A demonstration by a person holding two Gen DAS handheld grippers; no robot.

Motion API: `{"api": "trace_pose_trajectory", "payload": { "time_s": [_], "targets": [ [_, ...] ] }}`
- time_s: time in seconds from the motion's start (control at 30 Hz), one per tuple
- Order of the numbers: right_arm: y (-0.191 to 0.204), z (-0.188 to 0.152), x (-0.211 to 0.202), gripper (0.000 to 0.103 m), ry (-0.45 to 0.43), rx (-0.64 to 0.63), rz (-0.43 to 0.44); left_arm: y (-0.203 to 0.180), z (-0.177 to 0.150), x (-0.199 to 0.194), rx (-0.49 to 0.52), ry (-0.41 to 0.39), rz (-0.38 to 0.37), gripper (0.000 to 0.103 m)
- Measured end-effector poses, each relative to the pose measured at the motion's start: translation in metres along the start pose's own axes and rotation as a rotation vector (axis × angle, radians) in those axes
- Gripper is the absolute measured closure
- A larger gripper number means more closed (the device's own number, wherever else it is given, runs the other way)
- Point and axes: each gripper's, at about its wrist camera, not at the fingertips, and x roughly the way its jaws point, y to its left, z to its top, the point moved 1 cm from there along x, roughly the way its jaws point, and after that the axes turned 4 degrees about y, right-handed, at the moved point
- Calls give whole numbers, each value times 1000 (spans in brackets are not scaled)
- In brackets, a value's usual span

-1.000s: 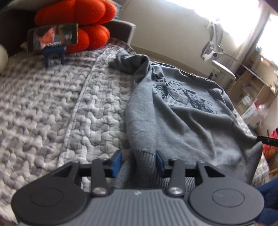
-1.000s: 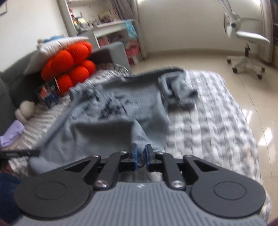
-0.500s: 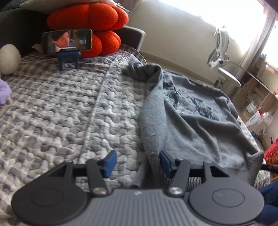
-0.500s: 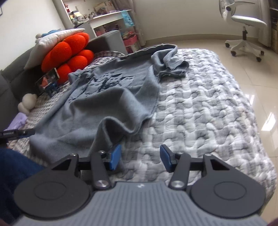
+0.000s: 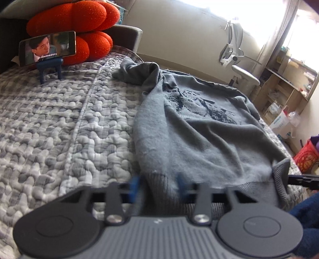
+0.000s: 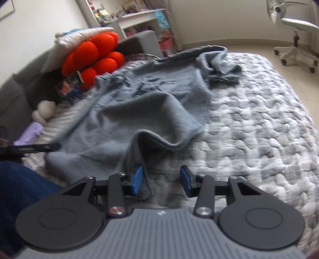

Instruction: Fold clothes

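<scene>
A grey sweater (image 5: 199,139) with a dark print lies spread on the quilted bed (image 5: 59,119), its ribbed hem nearest me. My left gripper (image 5: 158,185) is at the hem's left corner. Its blurred blue pads are closing, with the bunched ribbing filling the gap between them. In the right wrist view, the sweater (image 6: 139,111) has a raised fold at its hem corner. My right gripper (image 6: 161,179) is closing slightly. That corner rests against its left pad (image 6: 137,179), while the other pad stands free over the quilt (image 6: 259,119).
An orange cushion (image 5: 79,18) and a phone on a blue stand (image 5: 47,47) sit at the bed's far end. A white plush (image 6: 44,110) and lilac cloth (image 6: 31,133) lie at the left. An office chair (image 6: 295,33) stands on the floor. A person's blue-clad leg (image 6: 20,185) is beside me.
The left jaws widened, then narrowed around the hem. The right jaws, shut a second ago, came apart, and the hem corner now sits against the left pad.
</scene>
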Motion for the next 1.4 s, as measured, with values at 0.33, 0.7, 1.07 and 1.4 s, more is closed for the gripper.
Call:
{"api": "trace_pose_trajectory", "payload": {
  "time_s": [0.33, 0.7, 1.07, 1.4],
  "targets": [
    [14, 1, 12, 95, 32, 1, 66, -2, 3, -18, -68, 1, -32, 94],
    [17, 9, -89, 96, -118, -42, 84, -12, -6, -72, -60, -4, -9, 94],
    [-5, 5, -45, 89, 20, -90, -112, 13, -4, -45, -102, 29, 81, 54],
    [-40, 99, -8, 57, -91, -152, -192, 17, 80, 2, -54, -39, 100, 33]
  ]
}}
